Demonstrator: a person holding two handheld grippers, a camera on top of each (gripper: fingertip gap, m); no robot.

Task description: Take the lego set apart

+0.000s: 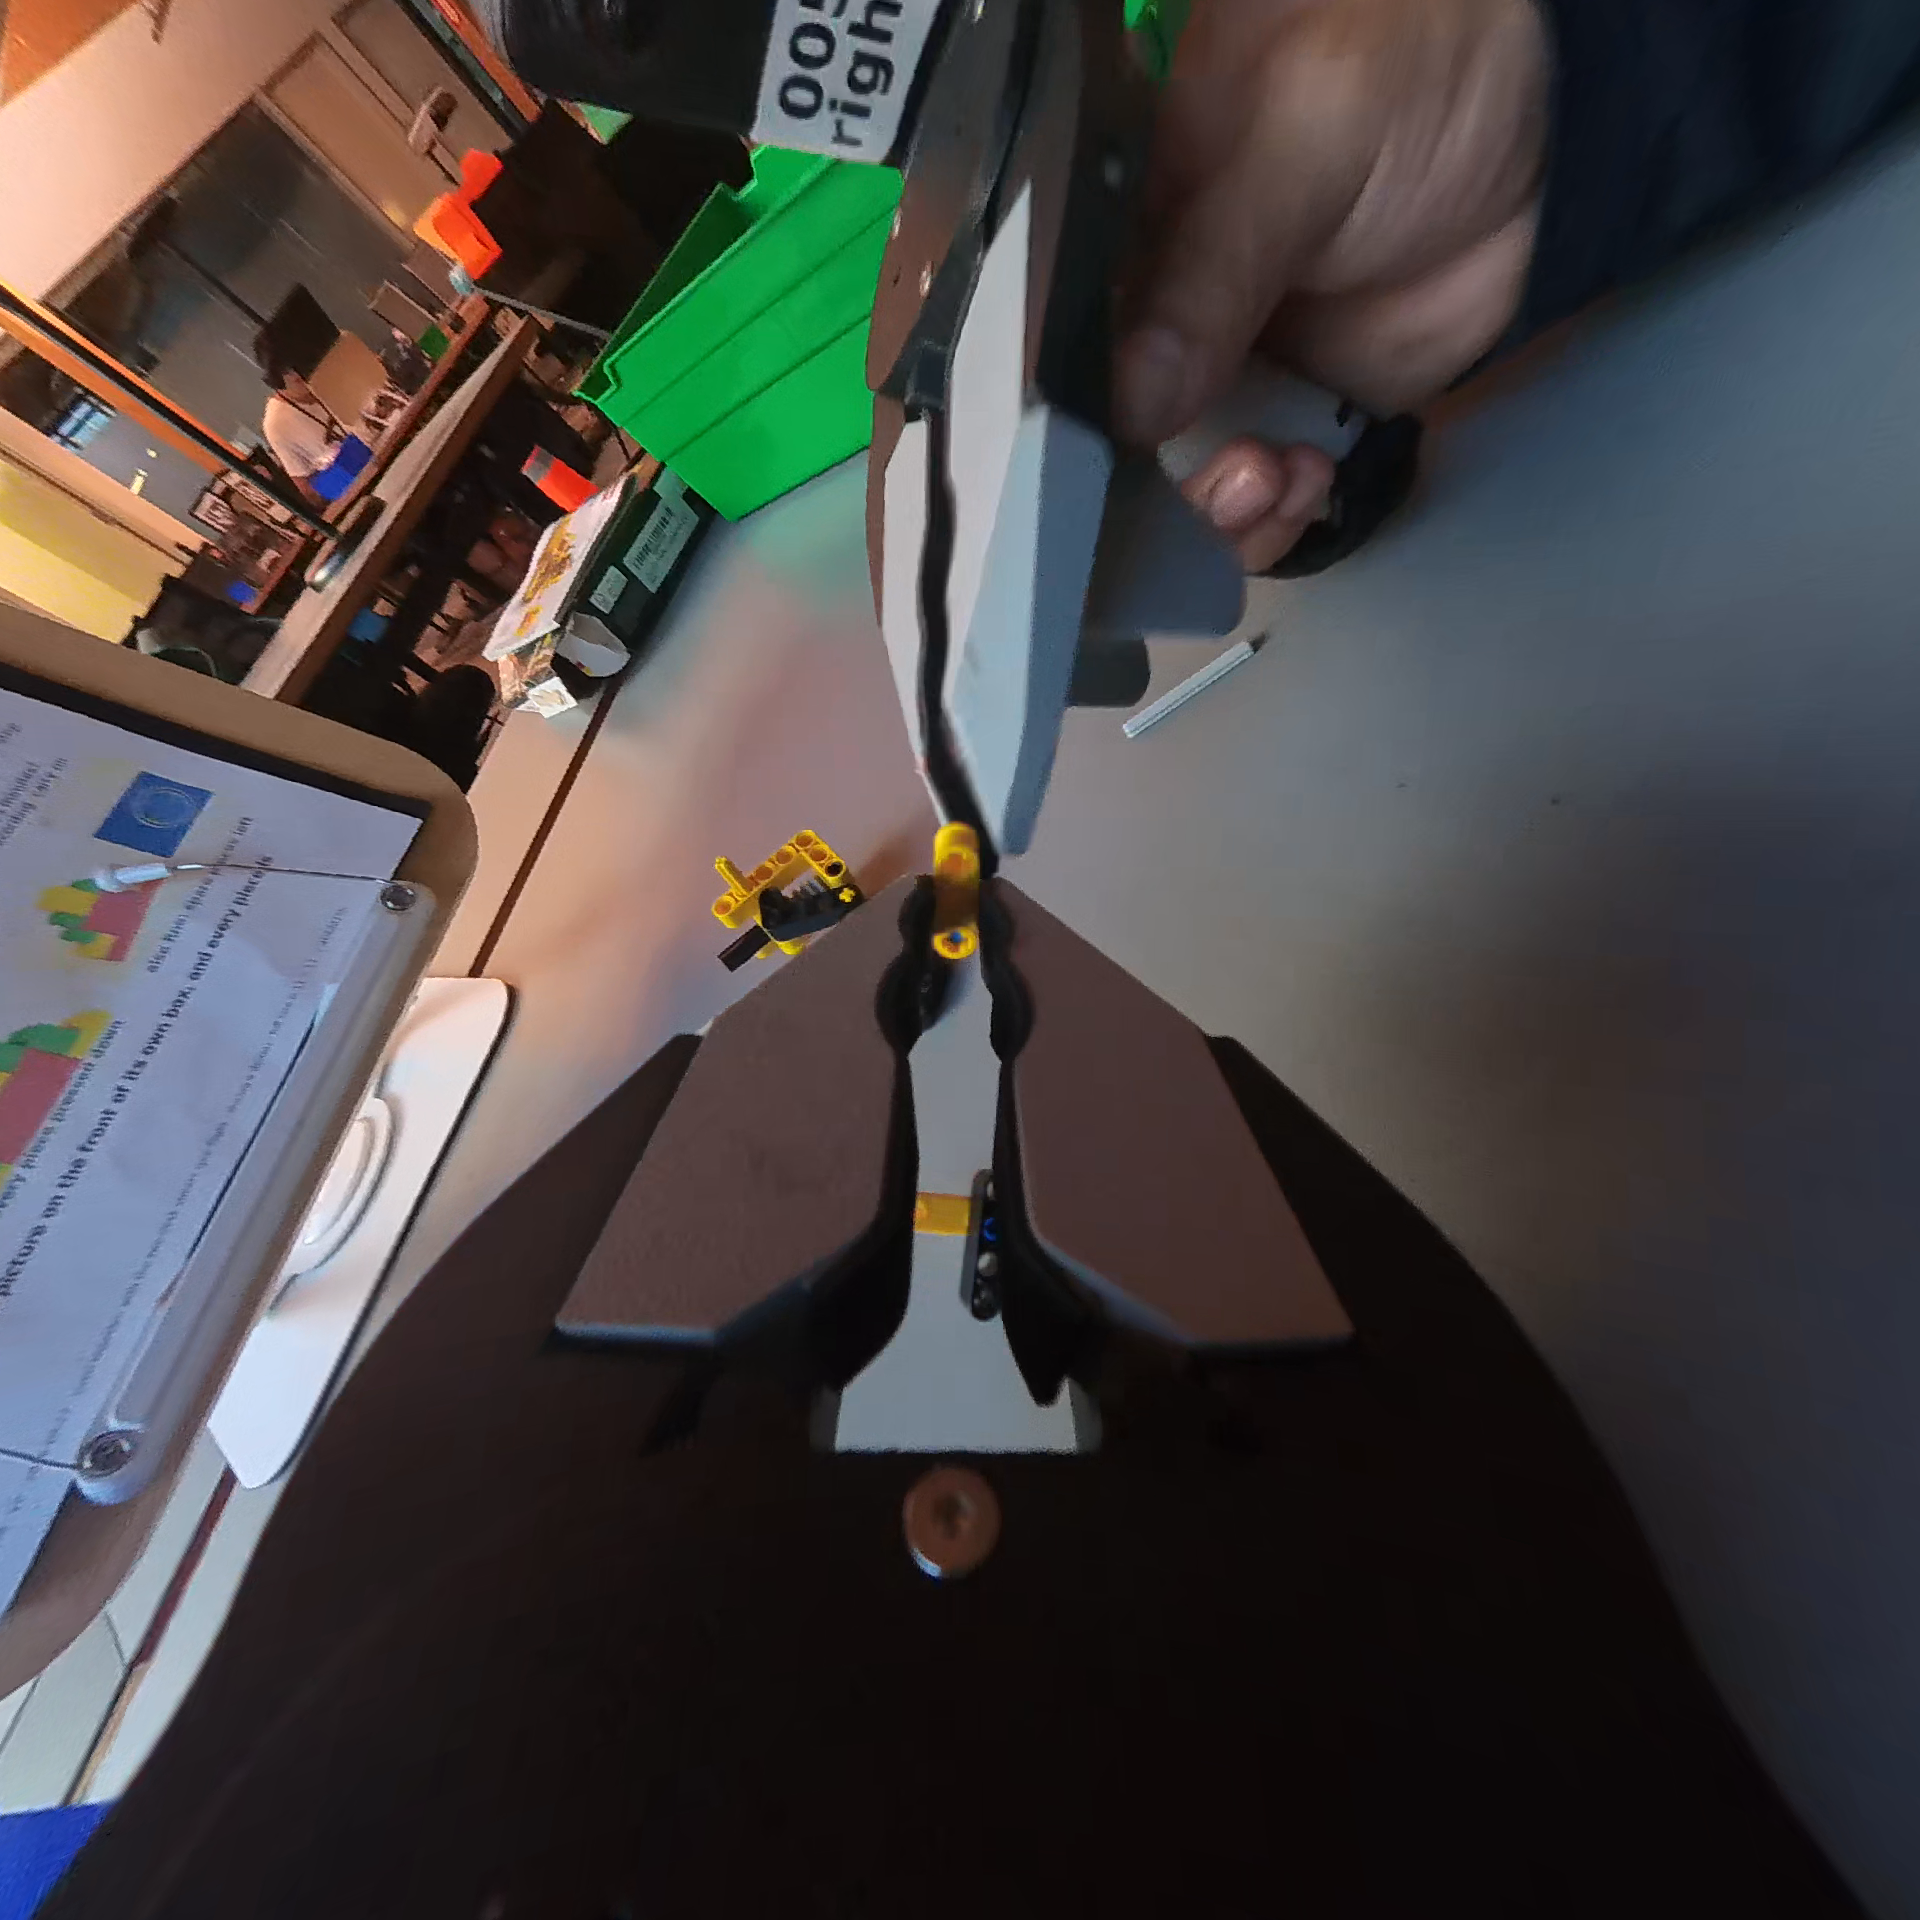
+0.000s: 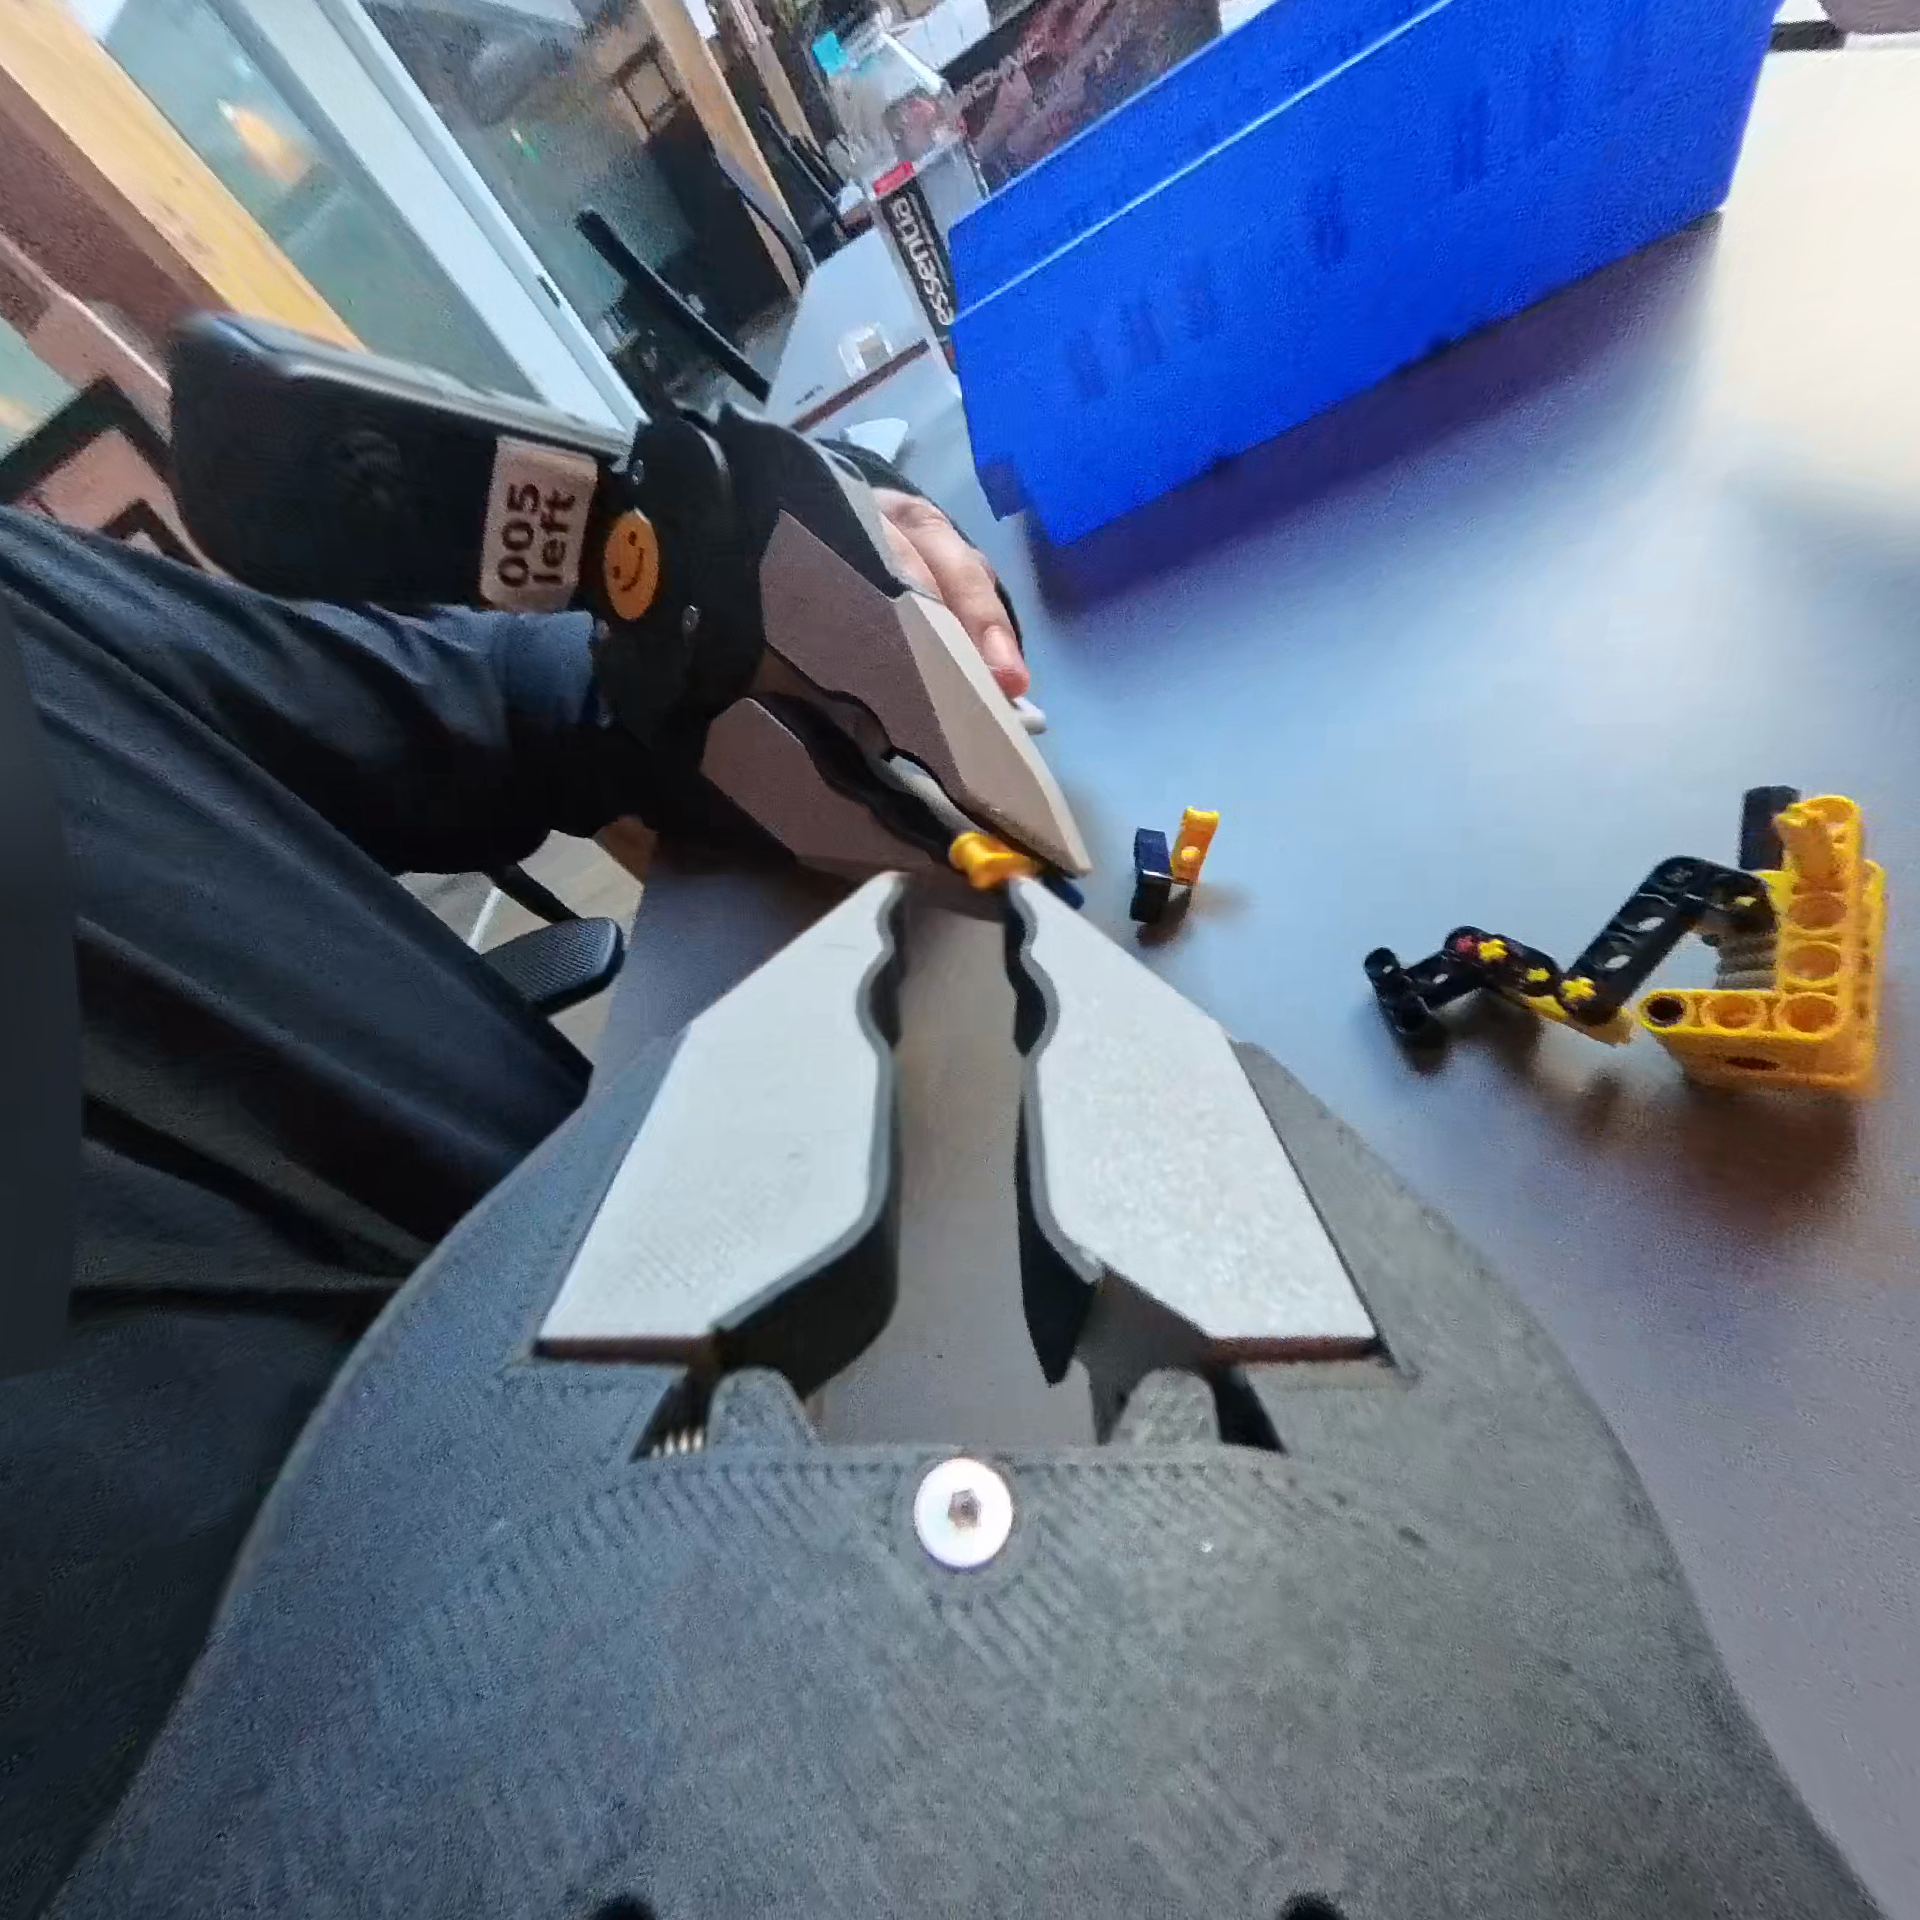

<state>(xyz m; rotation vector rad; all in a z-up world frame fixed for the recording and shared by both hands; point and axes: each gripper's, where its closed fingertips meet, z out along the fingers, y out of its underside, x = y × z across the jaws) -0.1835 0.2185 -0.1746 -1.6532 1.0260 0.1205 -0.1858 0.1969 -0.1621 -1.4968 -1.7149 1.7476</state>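
A small yellow lego piece [image 1: 956,868] is clamped in my left gripper [image 1: 951,920], held just above the table. It also shows in the right wrist view [image 2: 982,854], sticking out of the left gripper's [image 2: 1044,862] tips with a blue pin behind it. My right gripper [image 2: 961,888] is slightly open with nothing between its fingers, and its tips [image 1: 982,831] meet the yellow piece head-on. The rest of the yellow and black lego set [image 2: 1766,977] lies on the table to the right, also in the left wrist view [image 1: 784,899]. Two small loose pieces [image 2: 1174,862] lie between.
A blue bin [image 2: 1351,260] stands behind the set. Green stacked bins [image 1: 748,332] sit at the far table edge. A white stick [image 1: 1195,691] lies on the table. A board with an instruction sheet [image 1: 156,1039] is at the left. A person's hand [image 1: 1330,260] holds the right gripper. Left and right tips are no more than a few centimetres apart. Between my left fingertips and the white stick [image 1: 1195,691] there is roughly 11 cm.
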